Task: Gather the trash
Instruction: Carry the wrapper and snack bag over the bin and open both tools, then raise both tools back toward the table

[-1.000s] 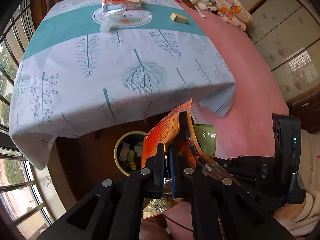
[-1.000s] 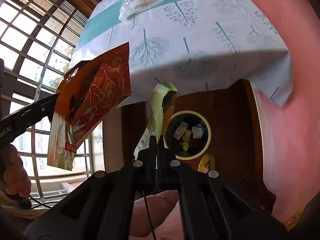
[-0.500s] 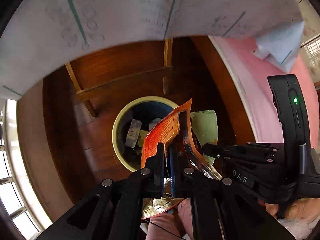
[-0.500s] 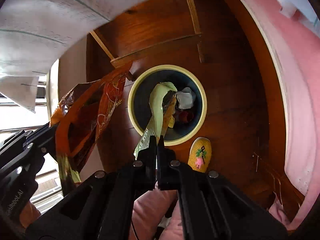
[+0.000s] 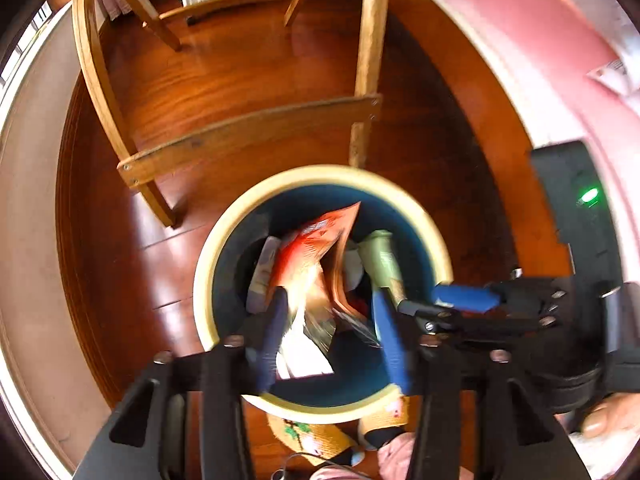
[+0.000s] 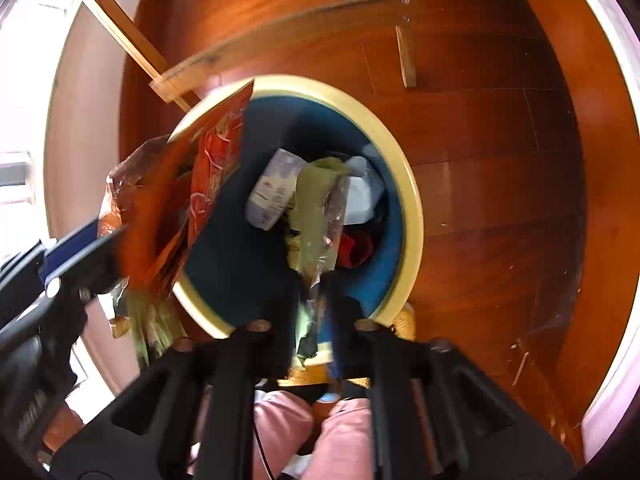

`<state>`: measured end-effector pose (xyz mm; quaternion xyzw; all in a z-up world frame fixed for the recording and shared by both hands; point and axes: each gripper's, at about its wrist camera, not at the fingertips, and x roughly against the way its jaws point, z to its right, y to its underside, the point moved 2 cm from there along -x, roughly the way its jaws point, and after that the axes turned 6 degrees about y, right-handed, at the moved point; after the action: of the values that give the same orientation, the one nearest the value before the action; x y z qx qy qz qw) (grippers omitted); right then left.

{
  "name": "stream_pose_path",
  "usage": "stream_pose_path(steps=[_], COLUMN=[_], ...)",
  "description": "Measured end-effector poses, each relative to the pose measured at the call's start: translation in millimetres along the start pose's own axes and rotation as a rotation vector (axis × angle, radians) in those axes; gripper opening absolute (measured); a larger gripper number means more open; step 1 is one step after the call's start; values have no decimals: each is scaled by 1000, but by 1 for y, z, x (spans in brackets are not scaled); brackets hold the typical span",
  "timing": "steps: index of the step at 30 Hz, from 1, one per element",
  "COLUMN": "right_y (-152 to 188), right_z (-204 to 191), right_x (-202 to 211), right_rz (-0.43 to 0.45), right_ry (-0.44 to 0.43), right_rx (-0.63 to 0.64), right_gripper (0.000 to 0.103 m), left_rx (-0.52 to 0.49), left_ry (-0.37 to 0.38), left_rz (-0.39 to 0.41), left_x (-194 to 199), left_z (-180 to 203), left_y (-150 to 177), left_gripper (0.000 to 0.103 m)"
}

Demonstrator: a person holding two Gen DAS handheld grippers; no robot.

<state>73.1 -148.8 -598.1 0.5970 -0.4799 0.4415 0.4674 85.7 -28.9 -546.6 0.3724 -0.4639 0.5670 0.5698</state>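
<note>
With both tools pointing steeply down over the bin (image 5: 320,178), the drop is almost purely vertical, so what matters is whether each wrapper sits inside the rim.

Left tool (image 5: 330,322): jaws have just been opening, now about half spread. The orange snack bag (image 5: 316,258) sits between the blue pads, loose, no pad pressing that I can see. Its long axis runs from the tool down into the bin. In the left wrist view it's over the opening; in the right wrist view its top corner overlaps the near-left rim, so it may be hanging across that edge. I can't tell which.

Right tool (image 6: 314,322): jaws have also just been opening, a narrower gap. The green wrapper (image 6: 316,216) hangs between them, long axis along the tool, lower end well inside the bin over the trash (image 6: 274,192) already there. Looks released or nearly so; blur hides the contact.

Judgement: green wrapper should fall clean. The orange bag is the risk, wide and off toward the left rim. Nudge left tool toward bin centre if it hangs up.

Bin stands on wood floor (image 6: 480,128) by a desk leg frame (image 5: 248,128).
</note>
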Motion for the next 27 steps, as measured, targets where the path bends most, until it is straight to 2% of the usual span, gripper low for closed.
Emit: stream_pose_path(steps=[2, 6, 11, 17, 27], right_y=[-7, -11, -18, -10, 11], right_z=[4, 8, 10, 5, -9], right_x=[-6, -9, -3, 32, 144], right_rz=[11, 28, 19, 27, 111], right_ry=[2, -3, -13, -45, -74], right_rx=[19, 33, 19, -17, -50], right_gripper=[39, 39, 39, 39, 39], left_rx=[12, 30, 37, 59, 107], left_ry=[-23, -61, -90, -130, -118], left_rz=[-34, -63, -46, 10, 73], left_x=[-11, -13, 8, 61, 187], left_z=[-6, -19, -24, -13, 12], left_y=[3, 12, 15, 9, 3], left_gripper=[50, 50, 50, 50, 50])
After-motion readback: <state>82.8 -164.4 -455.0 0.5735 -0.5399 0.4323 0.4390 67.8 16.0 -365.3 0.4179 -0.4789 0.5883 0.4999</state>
